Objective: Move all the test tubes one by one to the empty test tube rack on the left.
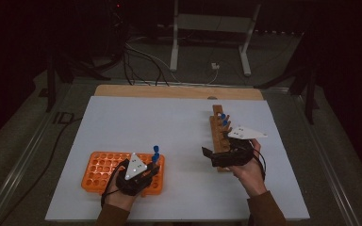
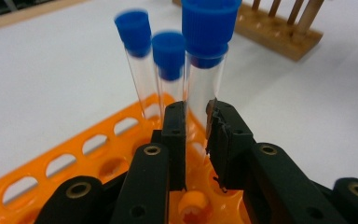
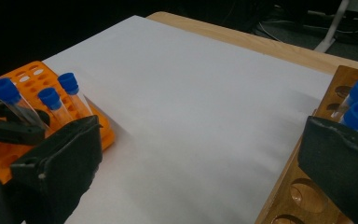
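The left gripper (image 2: 196, 140), jaws clamped on a blue-capped tube (image 2: 205, 70) between them over the orange rack (image 2: 74, 154), could tilt it off its hole, while the right gripper (image 3: 200, 158) stands wide open, empty.

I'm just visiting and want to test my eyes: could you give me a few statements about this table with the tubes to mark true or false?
1. The left gripper is shut on a clear blue-capped test tube. True.
2. The orange plastic rack holds two other capped tubes. True.
3. The right gripper grips a tube. False: it is open and holds nothing.
4. The brown wooden rack lies left of the orange one. False: it lies to the right.
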`<action>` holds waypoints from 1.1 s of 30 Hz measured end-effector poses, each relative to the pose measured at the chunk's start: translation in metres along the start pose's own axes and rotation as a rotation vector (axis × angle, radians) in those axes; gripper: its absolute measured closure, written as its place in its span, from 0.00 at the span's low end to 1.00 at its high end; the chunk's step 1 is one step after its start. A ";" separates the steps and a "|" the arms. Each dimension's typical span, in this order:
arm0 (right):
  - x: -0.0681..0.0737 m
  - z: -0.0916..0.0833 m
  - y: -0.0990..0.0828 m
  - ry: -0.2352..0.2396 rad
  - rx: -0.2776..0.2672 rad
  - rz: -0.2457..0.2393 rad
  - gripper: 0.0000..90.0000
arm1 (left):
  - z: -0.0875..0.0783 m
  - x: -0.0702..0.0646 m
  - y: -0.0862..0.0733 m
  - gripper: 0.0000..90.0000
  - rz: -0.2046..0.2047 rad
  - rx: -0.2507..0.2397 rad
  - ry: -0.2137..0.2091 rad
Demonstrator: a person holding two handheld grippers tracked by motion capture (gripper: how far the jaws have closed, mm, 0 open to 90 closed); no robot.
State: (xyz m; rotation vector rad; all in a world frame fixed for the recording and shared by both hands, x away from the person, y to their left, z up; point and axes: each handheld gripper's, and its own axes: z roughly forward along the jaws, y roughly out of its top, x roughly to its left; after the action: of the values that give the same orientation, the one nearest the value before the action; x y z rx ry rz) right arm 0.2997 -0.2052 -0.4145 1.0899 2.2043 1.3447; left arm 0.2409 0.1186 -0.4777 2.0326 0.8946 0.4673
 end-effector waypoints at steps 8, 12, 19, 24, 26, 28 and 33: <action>-0.001 0.000 -0.003 0.004 0.002 0.004 0.00 | 0.008 -0.007 0.000 0.86 0.056 0.075 0.038; -0.001 -0.001 -0.004 0.004 0.004 0.003 0.00 | 0.008 -0.006 0.000 0.86 0.037 0.073 0.032; -0.001 0.001 -0.004 0.007 0.008 0.007 0.00 | 0.008 -0.003 0.000 0.86 0.011 0.070 0.017; -0.001 0.001 -0.003 0.006 0.008 0.007 0.00 | 0.007 -0.001 -0.001 0.82 -0.009 0.071 0.010; -0.001 0.001 -0.003 0.006 0.008 0.007 0.00 | 0.006 -0.001 -0.001 0.79 -0.014 0.072 0.007; -0.002 0.001 -0.003 0.005 0.009 0.006 0.00 | 0.006 -0.001 -0.001 0.75 -0.013 0.072 0.006; -0.003 0.000 -0.003 0.000 0.007 0.008 0.00 | 0.002 -0.003 0.000 0.67 -0.008 0.060 0.003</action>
State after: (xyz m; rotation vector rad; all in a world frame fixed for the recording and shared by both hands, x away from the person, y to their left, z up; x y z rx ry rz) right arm 0.3008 -0.2079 -0.4175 1.1024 2.2085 1.3411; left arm 0.2405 0.1152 -0.4788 2.0824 0.9280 0.4436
